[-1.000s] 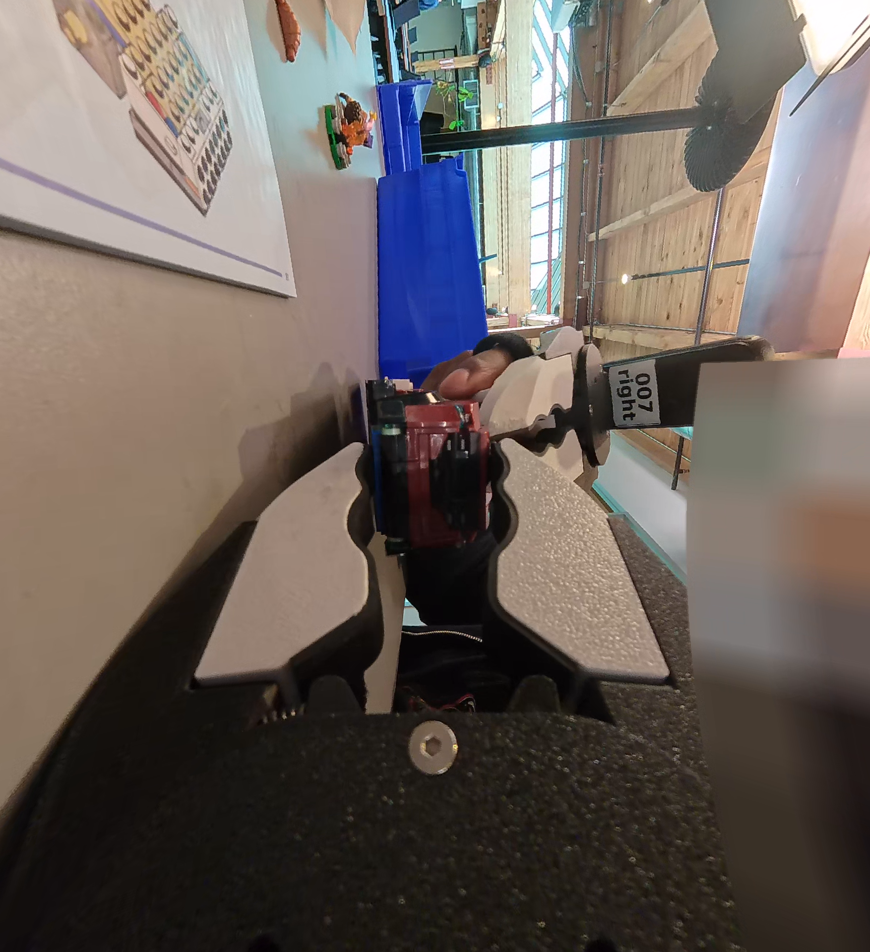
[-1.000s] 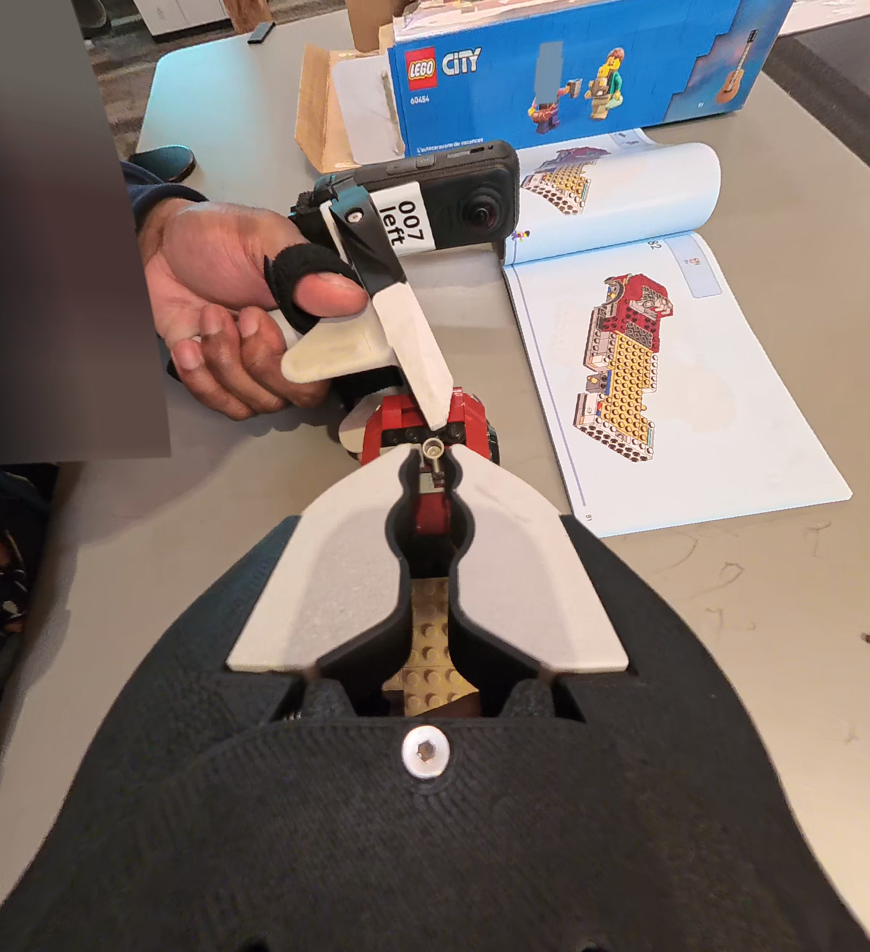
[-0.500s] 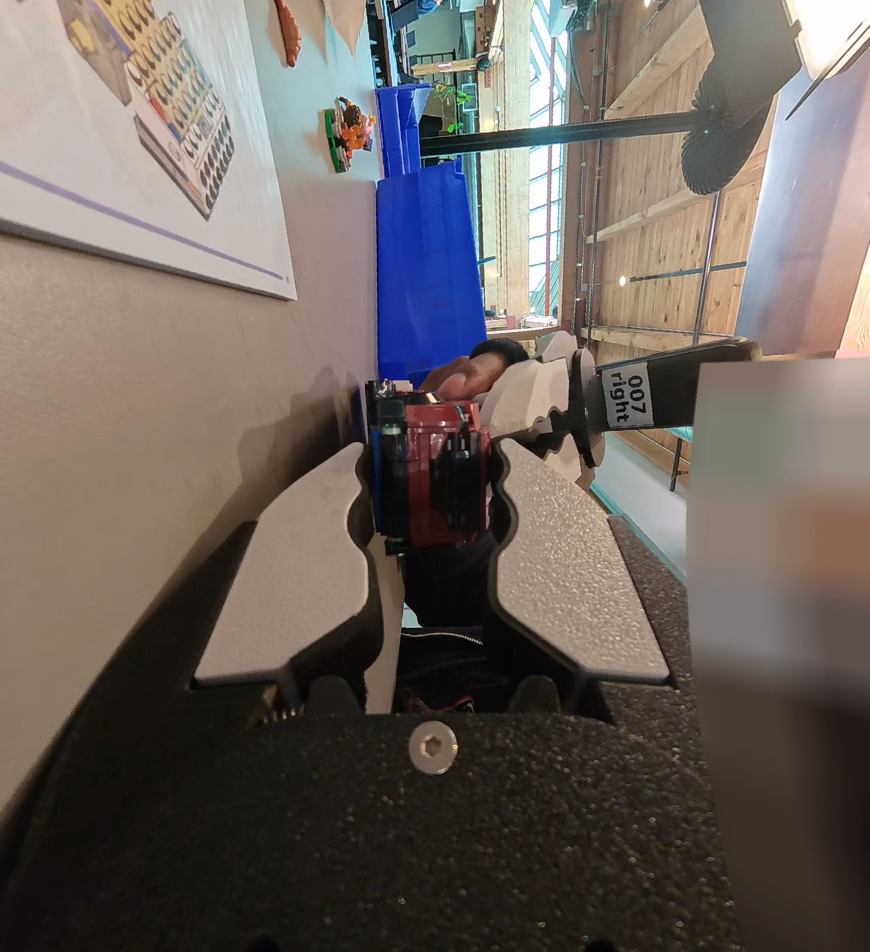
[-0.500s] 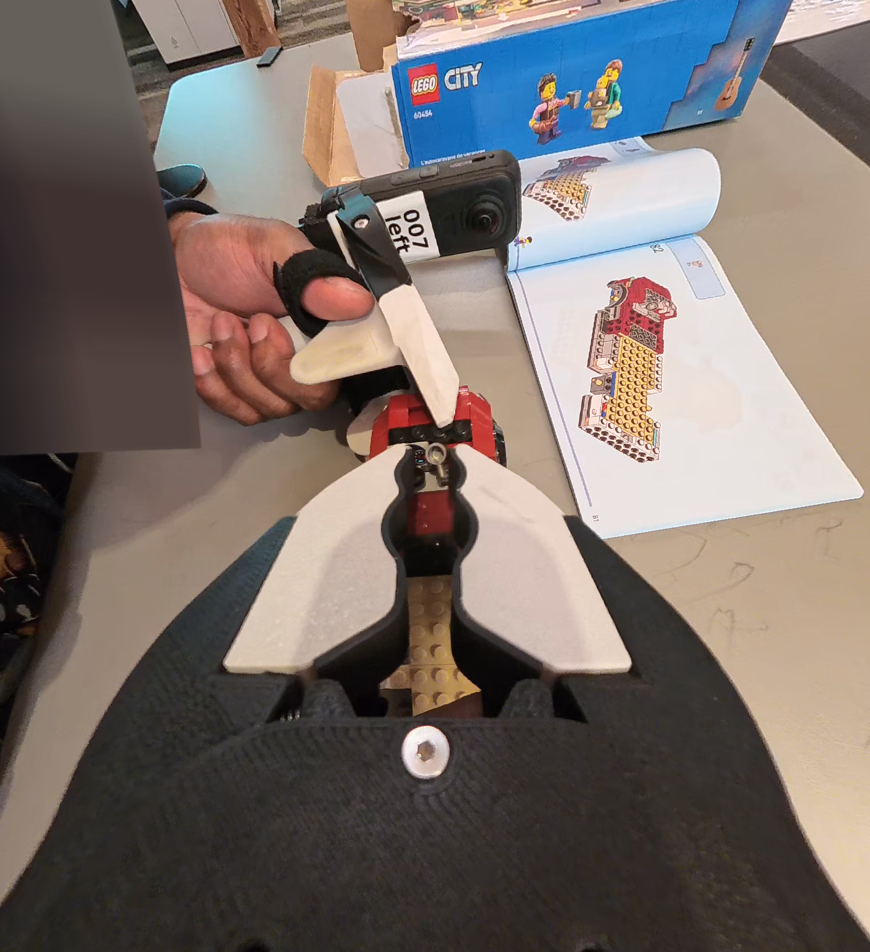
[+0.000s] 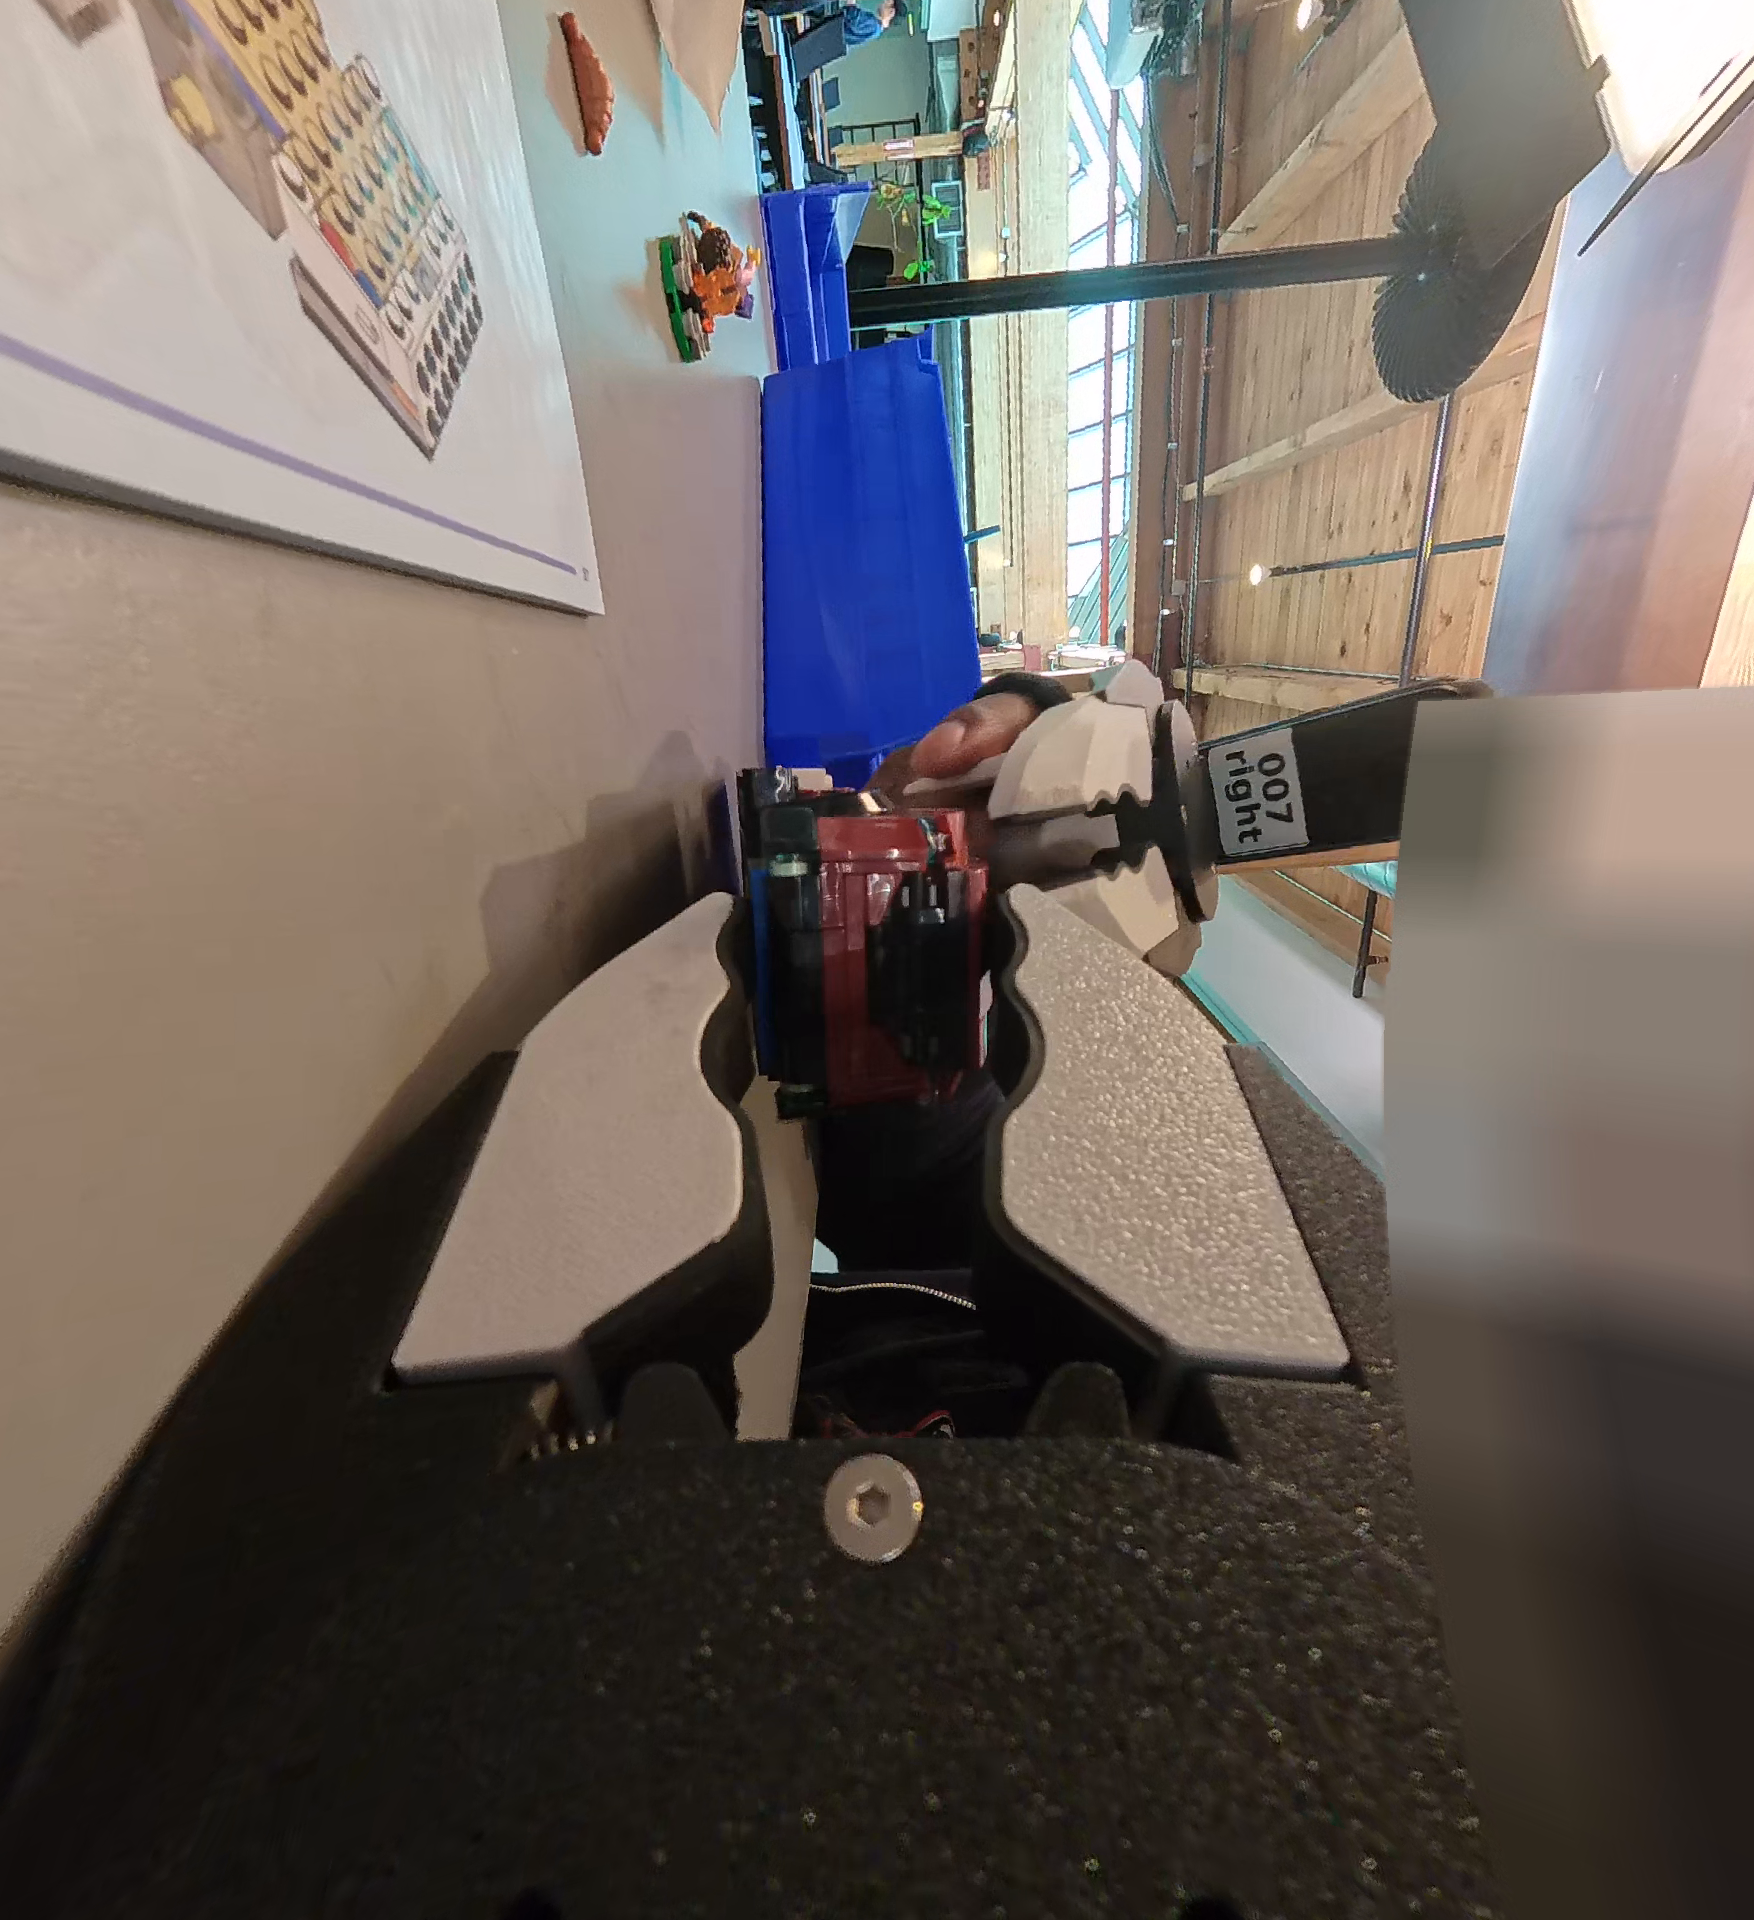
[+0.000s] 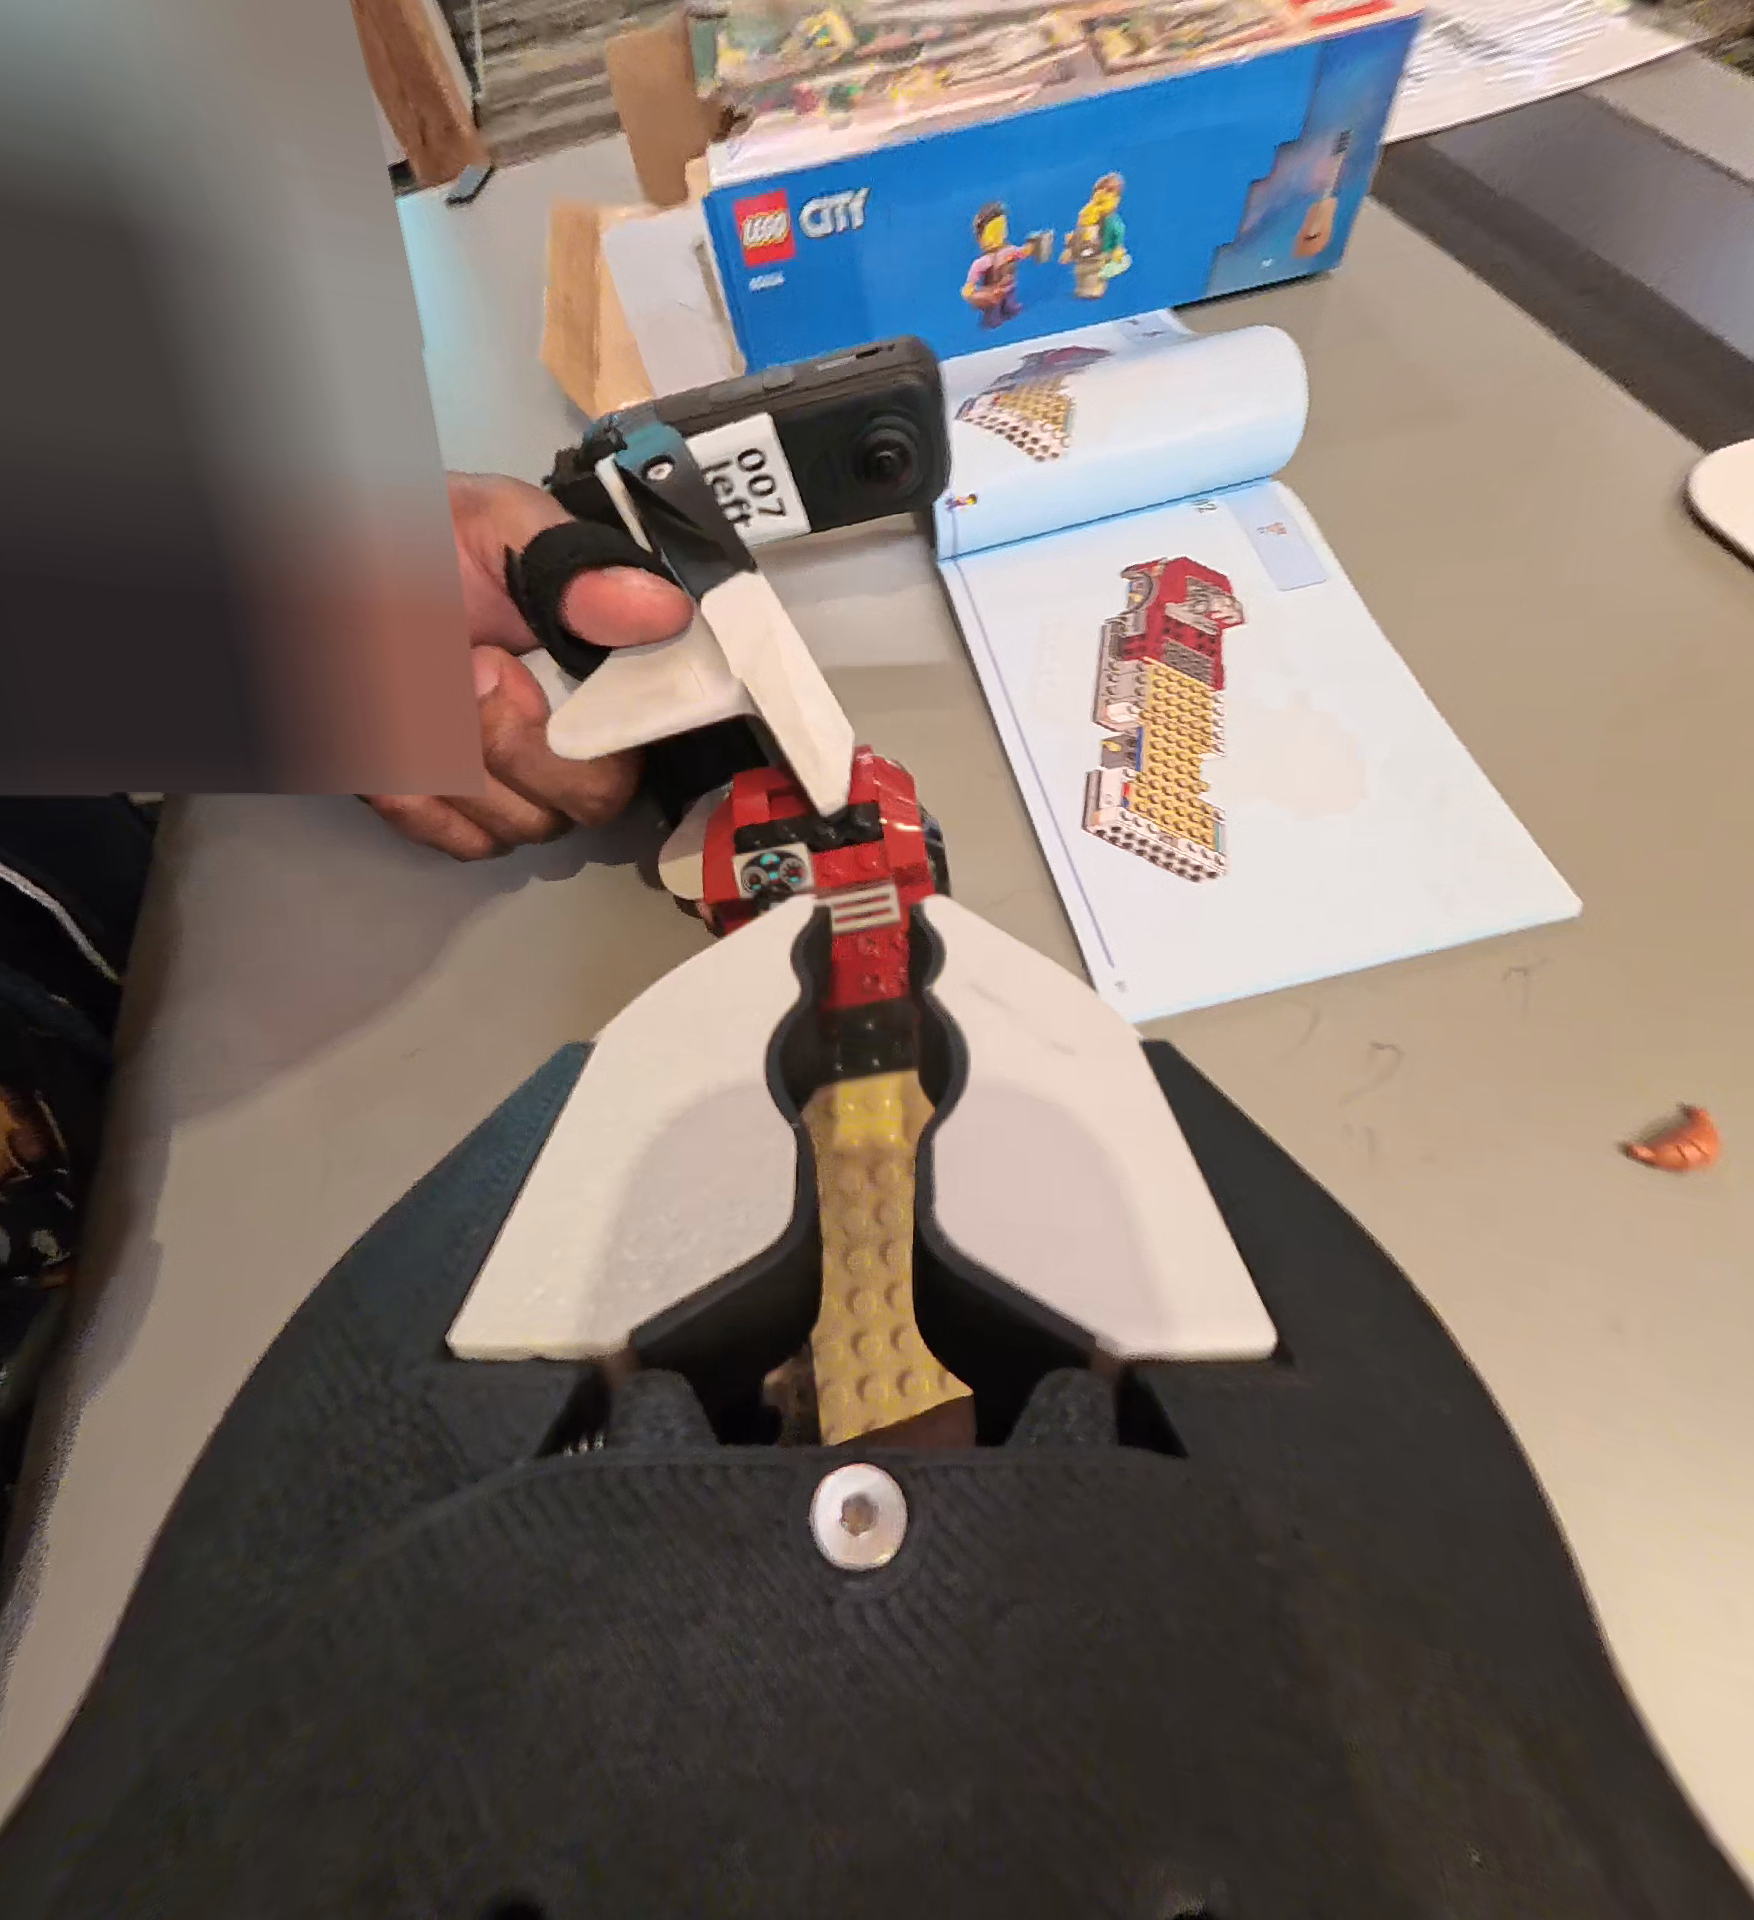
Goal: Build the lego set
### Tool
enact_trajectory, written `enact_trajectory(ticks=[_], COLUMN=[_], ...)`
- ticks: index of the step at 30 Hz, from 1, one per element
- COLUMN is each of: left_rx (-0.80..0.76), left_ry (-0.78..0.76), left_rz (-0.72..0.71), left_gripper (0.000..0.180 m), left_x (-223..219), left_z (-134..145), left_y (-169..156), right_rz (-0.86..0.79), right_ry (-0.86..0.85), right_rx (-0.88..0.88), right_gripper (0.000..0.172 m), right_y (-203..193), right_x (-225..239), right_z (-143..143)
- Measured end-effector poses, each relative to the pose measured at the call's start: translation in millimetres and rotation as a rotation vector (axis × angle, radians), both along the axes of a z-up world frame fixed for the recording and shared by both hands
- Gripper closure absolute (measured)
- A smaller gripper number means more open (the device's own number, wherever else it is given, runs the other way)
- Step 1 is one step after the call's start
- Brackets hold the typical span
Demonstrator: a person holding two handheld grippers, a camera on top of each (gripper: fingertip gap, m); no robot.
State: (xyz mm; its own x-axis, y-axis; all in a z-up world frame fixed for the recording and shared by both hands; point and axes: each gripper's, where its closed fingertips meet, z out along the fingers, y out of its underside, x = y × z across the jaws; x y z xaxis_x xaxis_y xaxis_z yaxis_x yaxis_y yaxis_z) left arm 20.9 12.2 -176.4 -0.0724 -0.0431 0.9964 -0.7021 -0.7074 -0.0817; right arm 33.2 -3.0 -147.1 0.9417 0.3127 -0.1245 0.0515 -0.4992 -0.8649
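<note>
A red brick-built vehicle (image 5: 852, 966) with a tan studded bed (image 6: 868, 1195) is held just above the grey table (image 6: 1475, 1351). My left gripper (image 5: 868, 925) is shut on its red cab, one finger on each side. The right wrist view shows the same grip, with the left gripper (image 6: 753, 836) clamping the cab (image 6: 831, 831) from above and below. My right gripper (image 6: 857, 920) hovers over the vehicle with its fingertips apart, near a grey striped tile. Nothing is pinched between them. It also shows in the left wrist view (image 5: 966, 805), at the cab's top edge.
An open instruction booklet (image 6: 1268, 779) lies to the right of the vehicle, and a blue toy box (image 6: 1039, 208) stands behind it. A brown croissant-shaped piece (image 6: 1673, 1143) lies at the right. A hand (image 6: 530, 665) holds the left gripper. A blue bin (image 5: 852, 571) stands beyond. Across from one pair of fingers to the other is roughly 4 centimetres. Both grippers' tips are roughly 20 centimetres from the brown croissant-shaped piece (image 6: 1673, 1143). Look for it in the left wrist view (image 5: 590, 87) too.
My right gripper's fingertips held a small grey piece at the cab; they have since parted and the piece is no longer between them. The right view has drawn back. The left grip is unchanged.
</note>
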Motion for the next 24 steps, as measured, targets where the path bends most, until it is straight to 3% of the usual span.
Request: enact_trajectory(ticks=[7, 11, 17, 24], left_rx=[0.002, 0.002, 0.006, 0.012], left_ry=[0.001, 0.001, -0.003, -0.006], left_rz=[0.008, 0.008, -0.008, -0.019], left_gripper=[0.137, 0.137, 0.137, 0.137], left_x=[1, 1, 1, 1], left_z=[0, 0, 0, 1], left_y=[2, 2, -1, -3], right_rz=[-0.287, -0.356, -0.309, -0.04], right_ry=[-0.034, -0.05, -0.161, -0.4], right_rx=[0.082, 0.063, -0.015, -0.138], right_gripper=[0.155, 0.152, 0.126, 0.097], right_y=[-43, -77, -97, -49], right_x=[38, 37, 25, 2], right_z=[19, -1, -36, -39])
